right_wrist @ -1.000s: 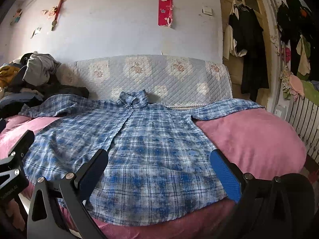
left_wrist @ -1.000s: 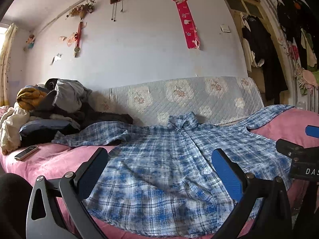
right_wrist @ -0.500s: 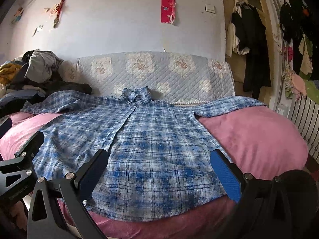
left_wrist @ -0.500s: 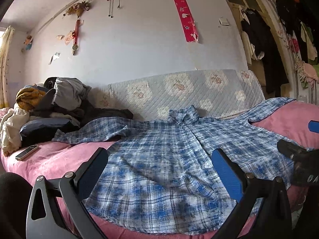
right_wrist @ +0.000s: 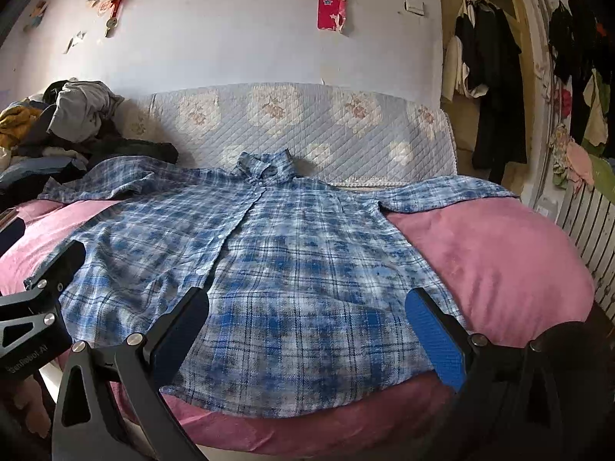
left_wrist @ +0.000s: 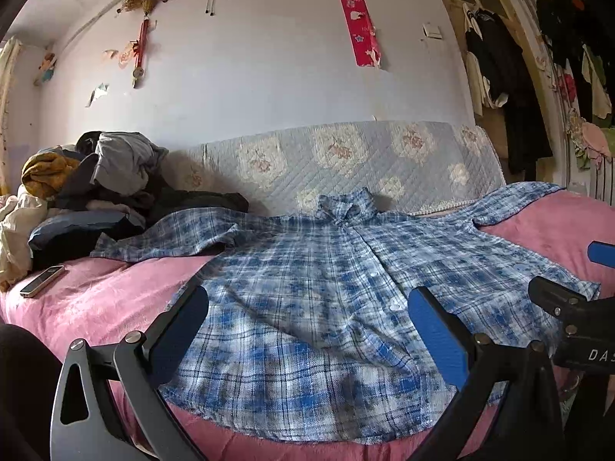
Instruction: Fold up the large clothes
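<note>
Ahead of both my wide-spread, empty claws, the plaid shirt (left_wrist: 307, 299) lies flat on the pink bed (right_wrist: 499, 269), collar away, hem nearest, with my left gripper (left_wrist: 307, 322) nearer the left sleeve and my right gripper (right_wrist: 307, 322) nearer the right.

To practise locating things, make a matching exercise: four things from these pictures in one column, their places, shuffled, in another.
Things:
1. blue plaid button shirt
2. slim silver phone
3. heap of crumpled clothes
4. long red paper banner

Places:
A. hanging on the wall
B. piled at the couch's left end
C. spread flat on the pink blanket
D. alone on the blanket below the pile

Pairs: 1-C, 2-D, 3-B, 4-A
</note>
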`<state>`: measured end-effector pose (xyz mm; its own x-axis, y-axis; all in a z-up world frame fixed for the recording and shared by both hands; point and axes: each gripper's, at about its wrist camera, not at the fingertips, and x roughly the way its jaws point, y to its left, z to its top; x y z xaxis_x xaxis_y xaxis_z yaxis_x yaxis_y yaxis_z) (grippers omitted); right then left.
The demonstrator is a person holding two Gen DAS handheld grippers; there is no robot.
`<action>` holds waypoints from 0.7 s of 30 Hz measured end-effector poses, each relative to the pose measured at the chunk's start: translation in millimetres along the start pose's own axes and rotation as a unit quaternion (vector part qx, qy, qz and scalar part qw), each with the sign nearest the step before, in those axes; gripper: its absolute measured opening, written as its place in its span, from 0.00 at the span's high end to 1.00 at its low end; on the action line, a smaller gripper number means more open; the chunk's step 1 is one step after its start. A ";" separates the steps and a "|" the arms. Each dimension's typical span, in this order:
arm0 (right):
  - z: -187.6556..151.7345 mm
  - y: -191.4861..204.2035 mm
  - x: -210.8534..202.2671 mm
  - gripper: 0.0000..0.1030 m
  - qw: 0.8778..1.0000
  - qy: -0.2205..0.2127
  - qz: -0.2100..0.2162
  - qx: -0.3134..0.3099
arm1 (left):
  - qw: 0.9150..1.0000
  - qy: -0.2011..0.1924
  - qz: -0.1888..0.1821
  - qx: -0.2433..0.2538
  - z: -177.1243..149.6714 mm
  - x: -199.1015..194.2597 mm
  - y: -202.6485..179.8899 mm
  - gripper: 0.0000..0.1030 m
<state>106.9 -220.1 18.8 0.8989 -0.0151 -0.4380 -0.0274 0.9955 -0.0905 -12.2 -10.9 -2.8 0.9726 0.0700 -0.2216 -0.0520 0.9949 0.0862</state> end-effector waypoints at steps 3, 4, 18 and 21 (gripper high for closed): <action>-1.1 4.5 -0.7 0.02 1.000 -0.001 0.006 -0.009 | 1.000 0.022 0.003 0.009 -3.4 8.1 -2.4 0.00; -1.6 4.9 -0.5 0.03 1.000 0.002 0.012 -0.006 | 1.000 0.025 0.004 0.010 -4.5 9.5 -2.2 0.00; -4.4 5.0 0.9 0.07 0.999 -0.011 -0.030 -0.018 | 1.000 0.026 -0.001 0.005 -4.1 10.9 0.4 0.00; -3.7 5.2 0.0 0.07 1.000 -0.011 -0.018 -0.015 | 0.999 0.023 0.003 0.022 -3.9 8.0 -5.1 0.00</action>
<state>105.1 -215.2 15.1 0.9091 -0.0481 -0.4139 -0.0078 0.9912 -0.1323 -5.0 -15.1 -8.8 0.9608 0.0808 -0.2651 -0.0472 0.9903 0.1309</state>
